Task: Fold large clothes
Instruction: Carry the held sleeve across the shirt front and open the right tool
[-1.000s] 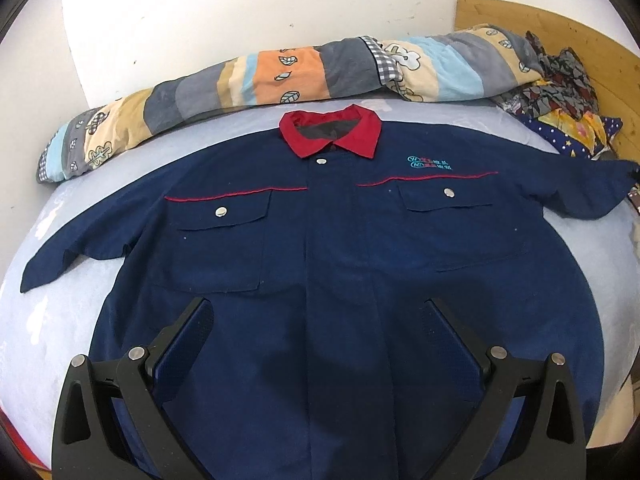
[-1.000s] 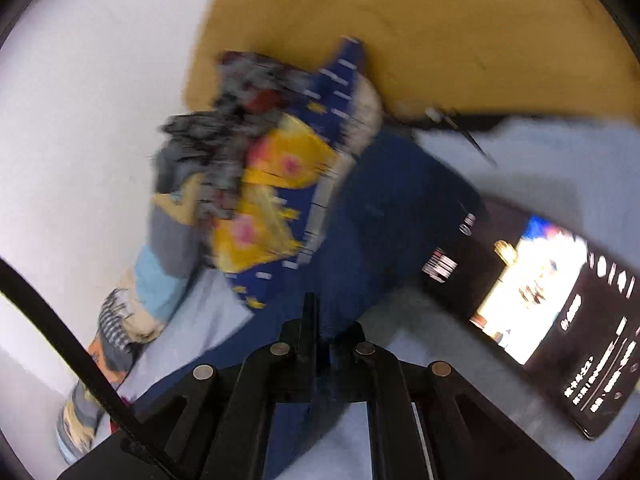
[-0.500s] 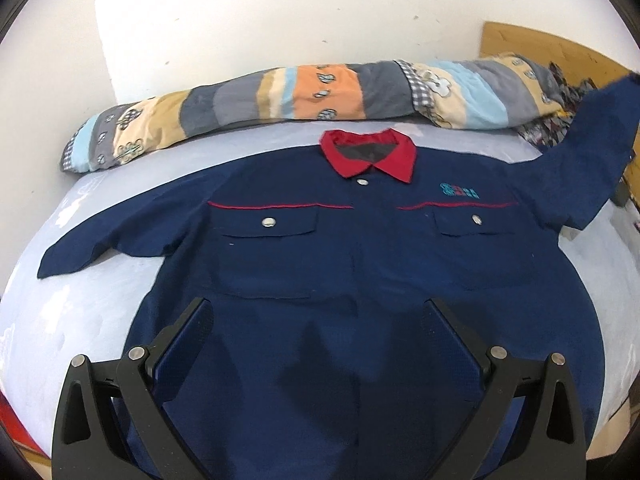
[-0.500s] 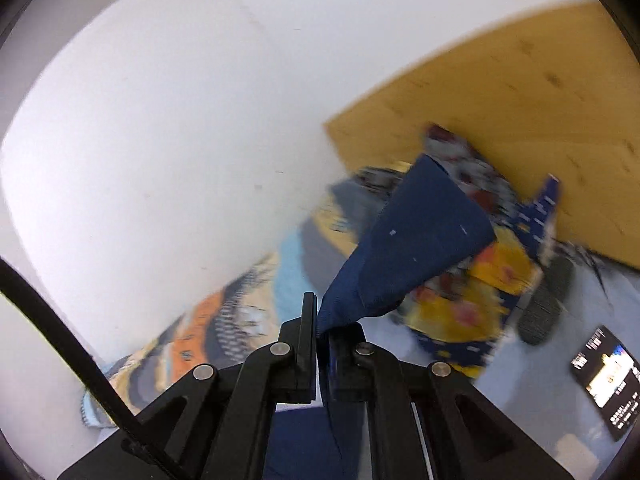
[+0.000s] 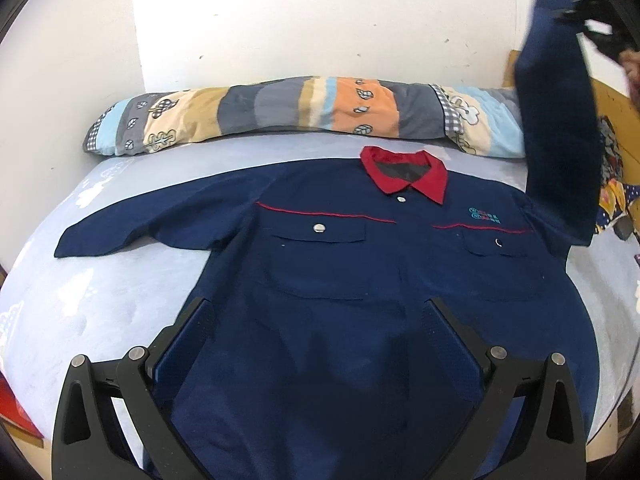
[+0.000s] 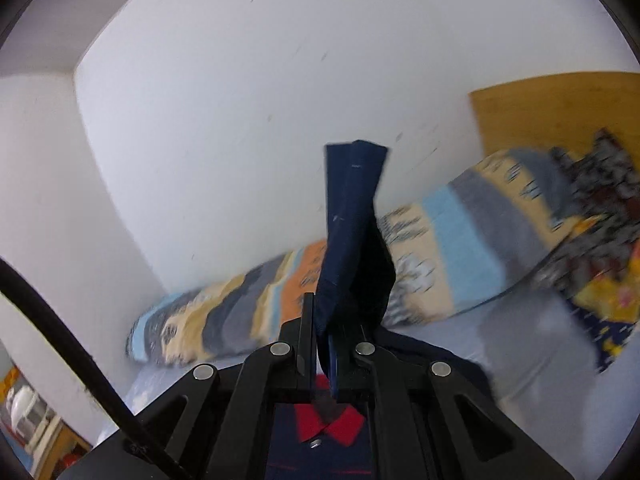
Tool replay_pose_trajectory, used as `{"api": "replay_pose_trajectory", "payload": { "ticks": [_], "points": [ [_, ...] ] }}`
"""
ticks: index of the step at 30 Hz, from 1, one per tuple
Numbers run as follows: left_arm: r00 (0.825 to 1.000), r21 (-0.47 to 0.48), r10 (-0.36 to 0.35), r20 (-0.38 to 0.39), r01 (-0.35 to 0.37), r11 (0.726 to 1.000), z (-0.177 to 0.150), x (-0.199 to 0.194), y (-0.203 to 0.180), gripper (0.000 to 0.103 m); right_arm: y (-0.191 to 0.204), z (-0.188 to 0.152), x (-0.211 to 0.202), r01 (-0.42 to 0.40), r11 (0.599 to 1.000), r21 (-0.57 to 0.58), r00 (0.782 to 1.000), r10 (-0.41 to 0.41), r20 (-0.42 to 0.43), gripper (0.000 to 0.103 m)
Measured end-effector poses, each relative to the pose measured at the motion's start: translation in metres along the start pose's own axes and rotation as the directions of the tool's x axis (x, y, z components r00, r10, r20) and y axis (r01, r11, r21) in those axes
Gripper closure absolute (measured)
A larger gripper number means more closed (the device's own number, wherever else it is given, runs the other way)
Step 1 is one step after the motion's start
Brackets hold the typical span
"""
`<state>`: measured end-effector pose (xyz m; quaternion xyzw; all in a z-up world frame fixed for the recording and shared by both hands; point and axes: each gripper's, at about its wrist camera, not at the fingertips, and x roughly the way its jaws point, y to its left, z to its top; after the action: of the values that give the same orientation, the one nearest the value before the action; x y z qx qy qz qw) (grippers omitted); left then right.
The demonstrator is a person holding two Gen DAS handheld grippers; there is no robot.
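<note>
A navy work jacket [image 5: 360, 280] with a red collar [image 5: 404, 174] lies face up on the bed, front buttoned. Its left sleeve [image 5: 132, 230] lies flat, stretched out to the left. My left gripper [image 5: 320, 320] is open and empty, hovering over the jacket's lower front. My right gripper [image 6: 320, 320] is shut on the cuff of the right sleeve [image 6: 352, 220] and holds it high above the collar [image 6: 332, 426]. In the left wrist view that sleeve [image 5: 560, 128] hangs upright at the far right, under the right gripper [image 5: 592, 20].
A long striped patchwork bolster [image 5: 304, 110] lies along the white wall behind the jacket. Crumpled patterned clothes [image 5: 616, 188] sit at the right by a wooden headboard [image 6: 560, 108]. The light blue bed sheet [image 5: 80, 300] shows on both sides of the jacket.
My right gripper has lifted the right sleeve off the bed and carried it up and leftward over the collar. My left gripper has shifted so the jacket sits further right in its view.
</note>
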<state>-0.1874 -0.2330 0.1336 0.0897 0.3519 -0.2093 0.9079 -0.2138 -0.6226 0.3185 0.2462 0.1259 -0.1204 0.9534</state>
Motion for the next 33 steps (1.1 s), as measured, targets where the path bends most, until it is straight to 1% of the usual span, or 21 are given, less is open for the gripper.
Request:
{"api": "replay_pose_trajectory", "payload": {
  "ticks": [2, 3, 6, 8, 9, 13, 15, 17, 20, 22, 25, 27, 28, 29, 30, 31, 32, 33],
  "points": [
    [1.0, -0.018, -0.001, 0.006, 0.001, 1.0, 0.001, -0.005, 0.007, 0.0, 0.027, -0.03, 0.03, -0.018, 1.0, -0.023, 0.998, 0.017, -0.057, 0.098],
    [1.0, -0.025, 0.0, 0.011, 0.001, 1.0, 0.001, -0.007, 0.01, 0.0, 0.034, -0.042, 0.041, -0.026, 0.999, -0.028, 0.996, 0.024, -0.081, 0.098],
    [1.0, -0.048, 0.001, 0.017, 0.0, 0.999, 0.003, -0.011, 0.02, 0.0, 0.064, -0.099, 0.084, -0.058, 0.998, -0.04, 0.982, 0.05, -0.183, 0.098],
    [1.0, -0.058, 0.005, 0.018, -0.004, 0.998, 0.003, -0.013, 0.024, 0.0, 0.083, -0.138, 0.109, -0.082, 0.995, -0.048, 0.966, 0.068, -0.25, 0.098],
    [1.0, -0.06, 0.007, 0.016, -0.006, 0.998, 0.003, -0.013, 0.026, 0.0, 0.093, -0.159, 0.121, -0.083, 0.994, -0.066, 0.959, 0.062, -0.278, 0.098],
    [1.0, -0.064, 0.015, 0.008, -0.014, 0.998, 0.002, -0.013, 0.032, 0.0, 0.106, -0.239, 0.164, -0.097, 0.991, -0.097, 0.917, 0.051, -0.396, 0.098],
    [1.0, -0.065, 0.017, 0.003, -0.017, 0.998, 0.001, -0.011, 0.034, 0.0, 0.108, -0.267, 0.175, -0.098, 0.99, -0.103, 0.899, 0.044, -0.435, 0.098],
    [1.0, -0.065, 0.017, 0.0, -0.017, 0.998, 0.001, -0.011, 0.034, 0.0, 0.11, -0.298, 0.186, -0.089, 0.987, -0.132, 0.882, 0.017, -0.471, 0.098],
    [1.0, -0.059, 0.017, 0.001, -0.017, 0.998, 0.001, -0.011, 0.032, 0.0, 0.108, -0.33, 0.195, -0.072, 0.988, -0.139, 0.858, -0.01, -0.514, 0.098],
    [1.0, -0.056, 0.013, 0.002, -0.013, 0.998, 0.001, -0.011, 0.03, 0.0, 0.105, -0.342, 0.196, -0.068, 0.99, -0.127, 0.851, -0.009, -0.524, 0.097],
    [1.0, -0.046, 0.013, 0.008, -0.012, 0.999, 0.001, -0.011, 0.028, 0.0, 0.102, -0.35, 0.195, -0.066, 0.99, -0.122, 0.847, -0.009, -0.531, 0.095],
    [1.0, -0.038, 0.014, 0.007, -0.014, 0.999, 0.0, -0.011, 0.025, 0.0, 0.104, -0.351, 0.195, -0.06, 0.989, -0.137, 0.84, -0.024, -0.542, 0.093],
    [1.0, -0.038, 0.014, 0.006, -0.014, 0.999, 0.0, -0.012, 0.025, 0.0, 0.105, -0.351, 0.195, -0.061, 0.988, -0.141, 0.829, -0.029, -0.558, 0.086],
    [1.0, -0.04, 0.014, 0.006, -0.014, 0.999, -0.001, -0.012, 0.025, 0.0, 0.107, -0.349, 0.195, -0.077, 0.987, -0.141, 0.811, -0.021, -0.585, 0.071],
    [1.0, -0.043, 0.015, 0.006, -0.015, 0.999, -0.001, -0.013, 0.026, 0.0, 0.108, -0.348, 0.193, -0.1, 0.986, -0.134, 0.796, -0.001, -0.605, 0.061],
    [1.0, -0.047, 0.017, 0.005, -0.017, 0.999, -0.001, -0.013, 0.027, 0.0, 0.111, -0.345, 0.189, -0.125, 0.984, -0.124, 0.781, 0.021, -0.624, 0.041],
    [1.0, -0.053, 0.016, 0.005, -0.015, 0.998, -0.001, -0.013, 0.028, 0.0, 0.113, -0.343, 0.182, -0.152, 0.981, -0.118, 0.768, 0.042, -0.639, 0.032],
    [1.0, -0.064, 0.012, 0.005, -0.012, 0.998, 0.0, -0.014, 0.03, 0.0, 0.114, -0.339, 0.173, -0.178, 0.976, -0.126, 0.764, 0.056, -0.643, 0.033]
  ]
}}
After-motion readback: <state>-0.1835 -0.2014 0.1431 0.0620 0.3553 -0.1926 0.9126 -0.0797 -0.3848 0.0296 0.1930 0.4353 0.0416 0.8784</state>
